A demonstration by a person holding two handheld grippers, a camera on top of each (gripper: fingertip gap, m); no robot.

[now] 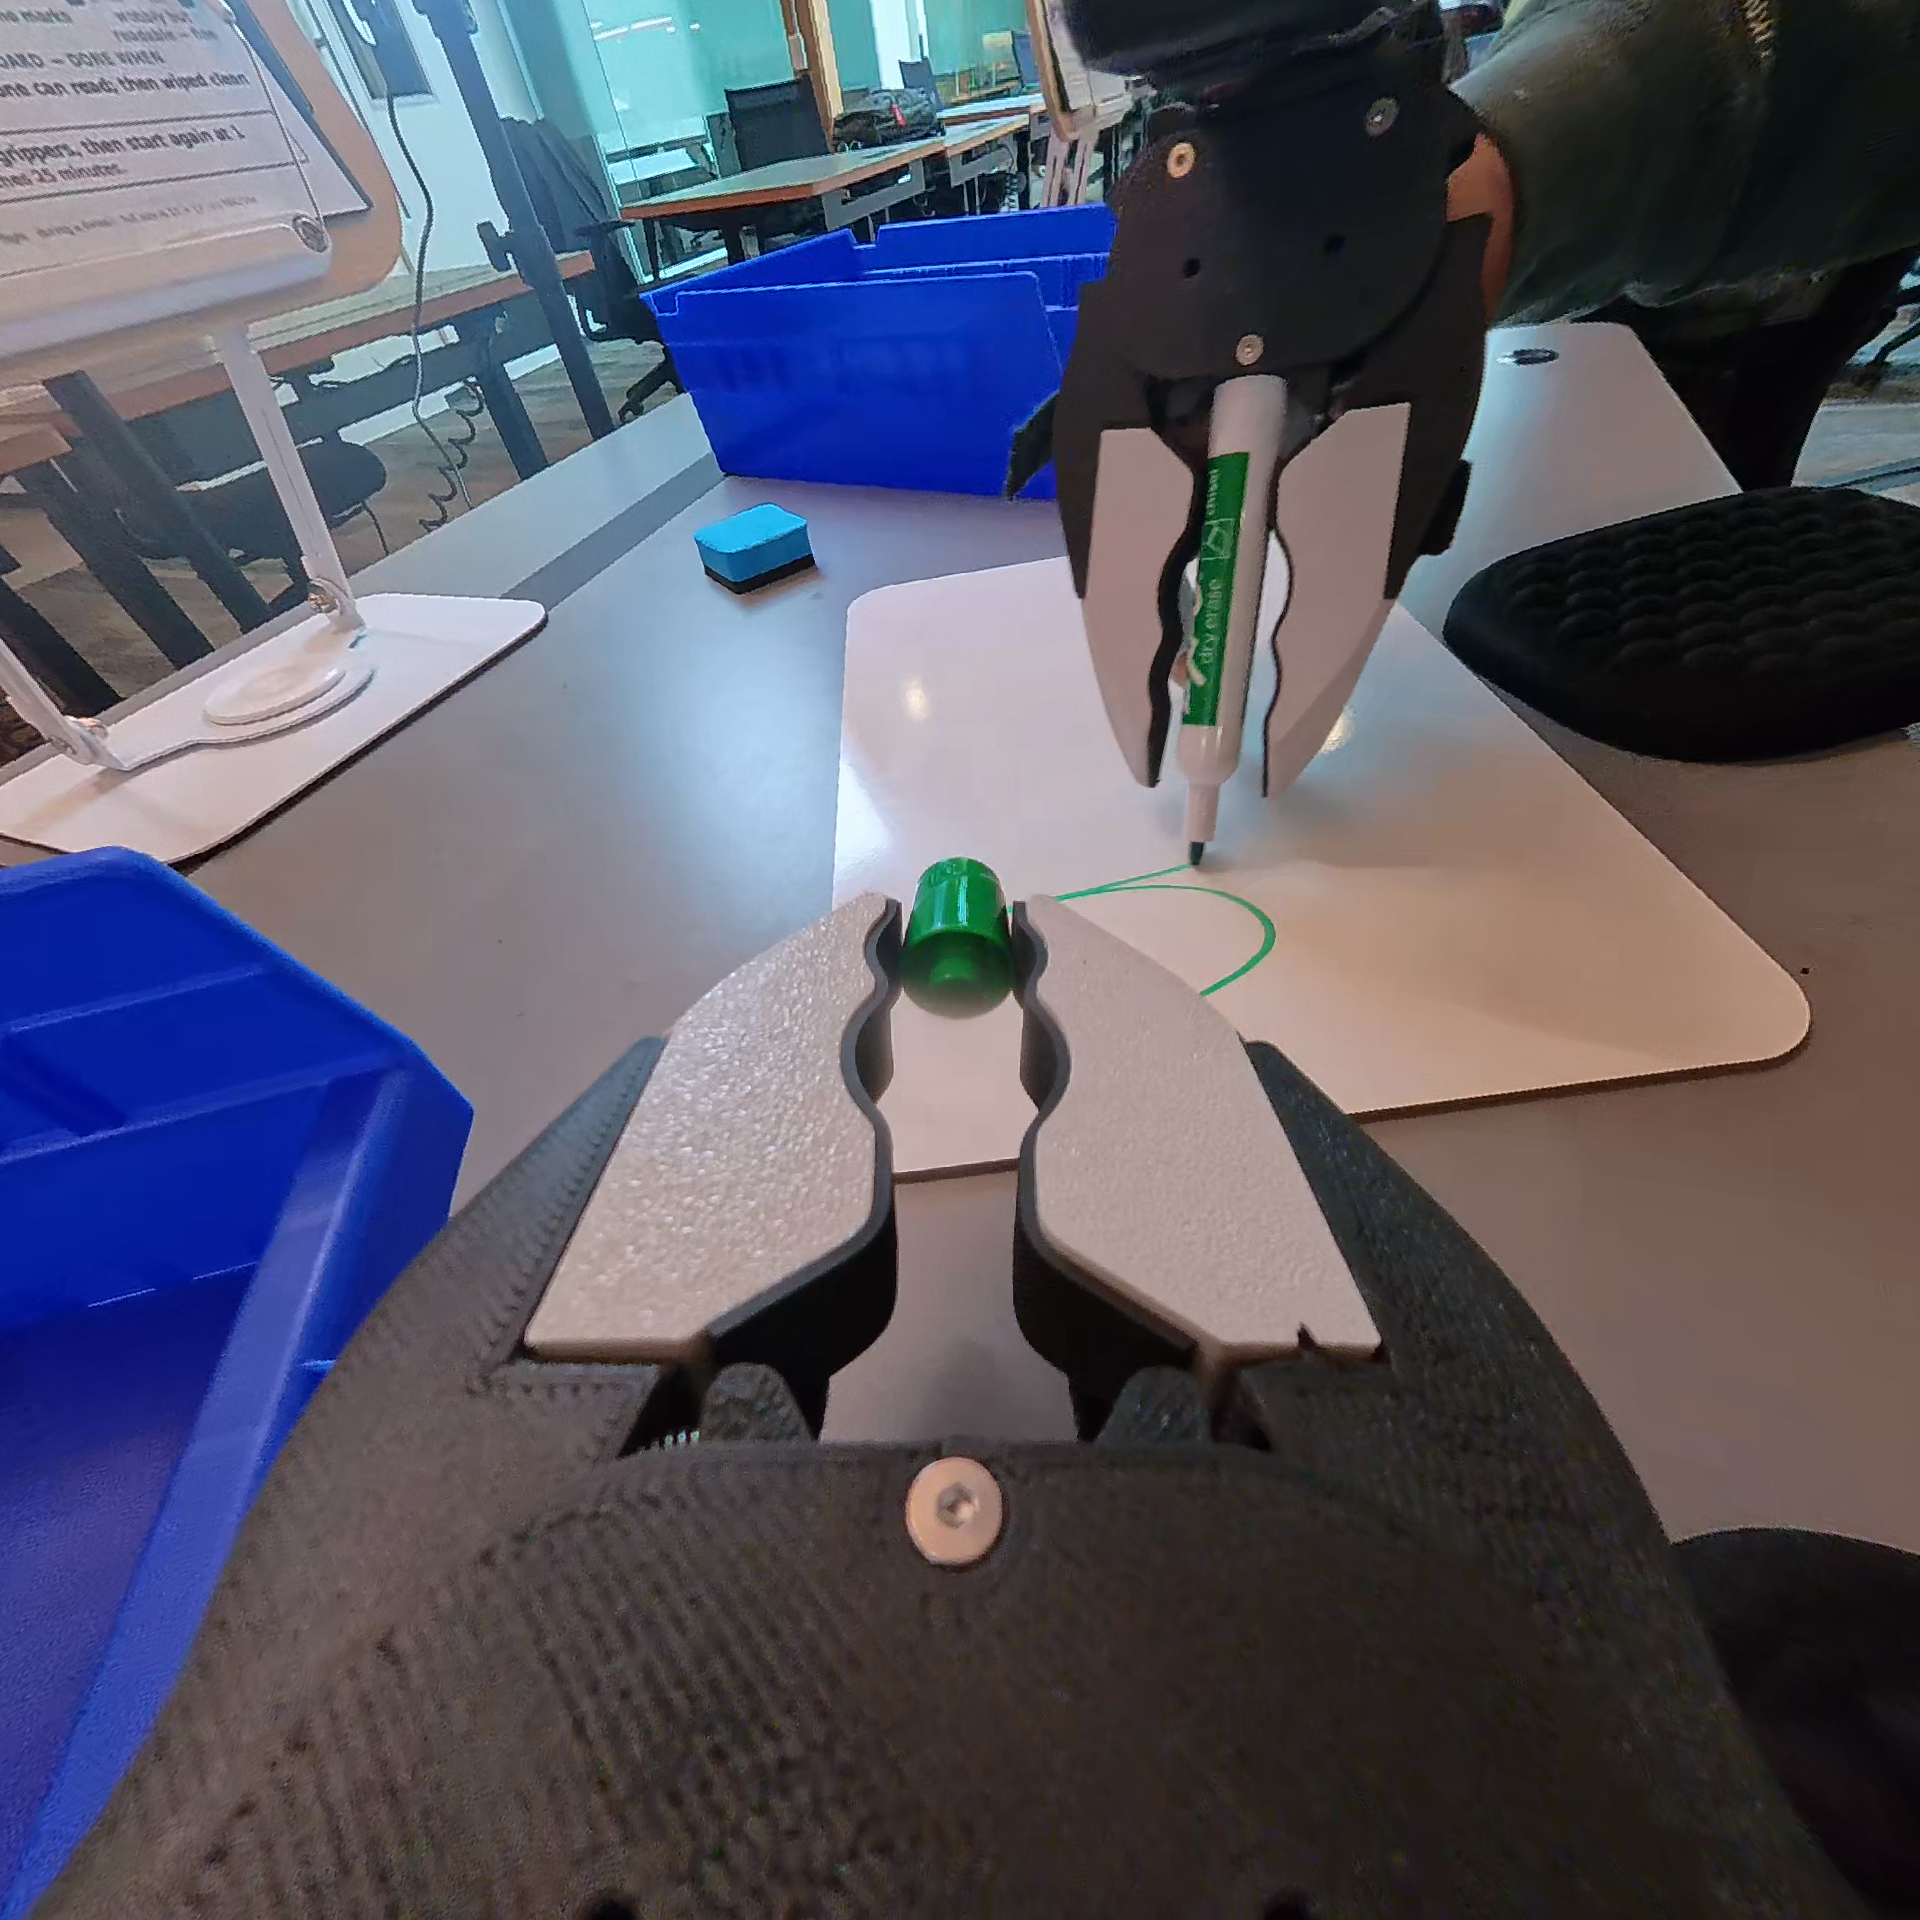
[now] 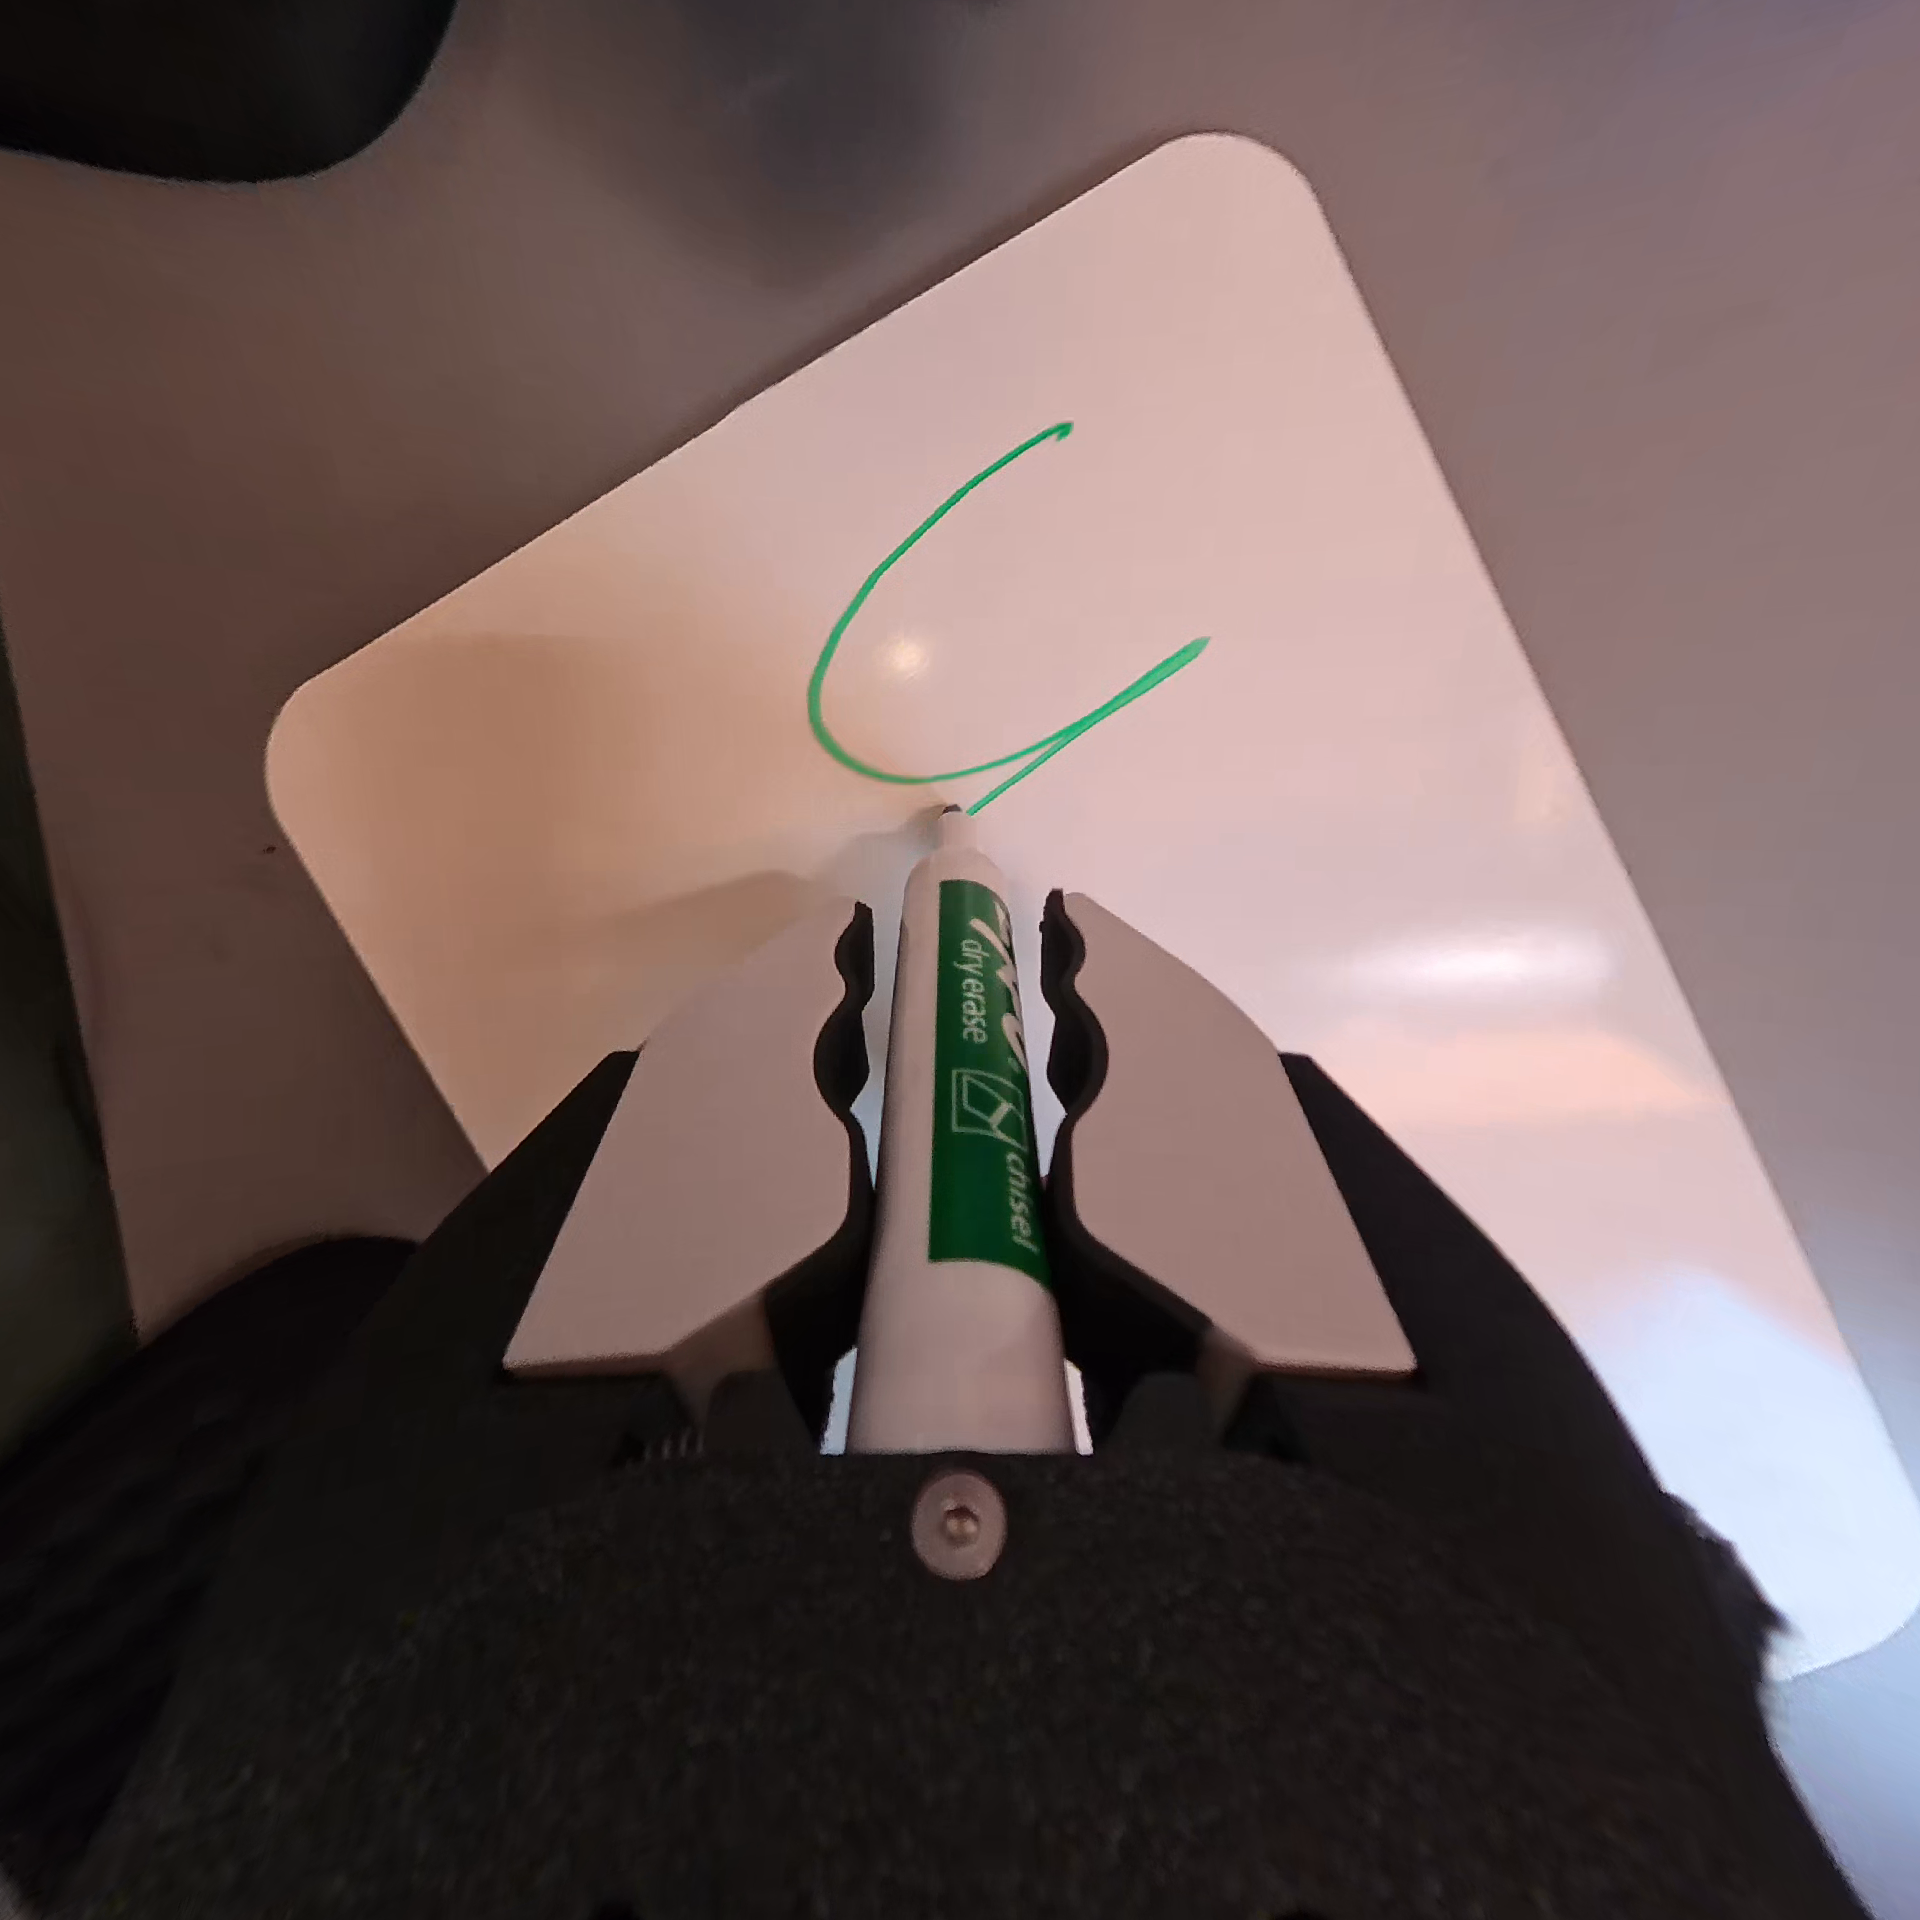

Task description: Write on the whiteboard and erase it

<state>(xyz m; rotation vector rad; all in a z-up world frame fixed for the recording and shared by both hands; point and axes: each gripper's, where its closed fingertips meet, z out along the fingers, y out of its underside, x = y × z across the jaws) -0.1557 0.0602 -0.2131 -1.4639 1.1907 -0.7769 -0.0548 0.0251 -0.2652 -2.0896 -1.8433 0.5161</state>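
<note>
A white whiteboard [image 1: 1455, 935] lies flat on the grey table. My right gripper [image 1: 1210, 779] is shut on a green dry-erase marker [image 1: 1216, 592], held steeply with its tip touching the board. A curved green line [image 1: 1262, 925] runs from the tip. In the right wrist view the marker [image 2: 977, 1091] sits between my right gripper's [image 2: 961, 904] fingers and the green line [image 2: 862, 623] loops on the whiteboard [image 2: 1351, 935]. My left gripper [image 1: 956, 914] is shut on the green marker cap [image 1: 956, 935] just over the board's near left part. A blue eraser [image 1: 755, 545] lies on the table behind the board.
A blue bin [image 1: 883, 353] stands at the back and another blue bin [image 1: 156, 1195] at the near left. A white stand [image 1: 260, 665] holding a printed sheet is at the left. A black mesh chair seat [image 1: 1704, 623] is at the right edge. The left gripper's tips are roughly 12 cm from the right gripper's.
</note>
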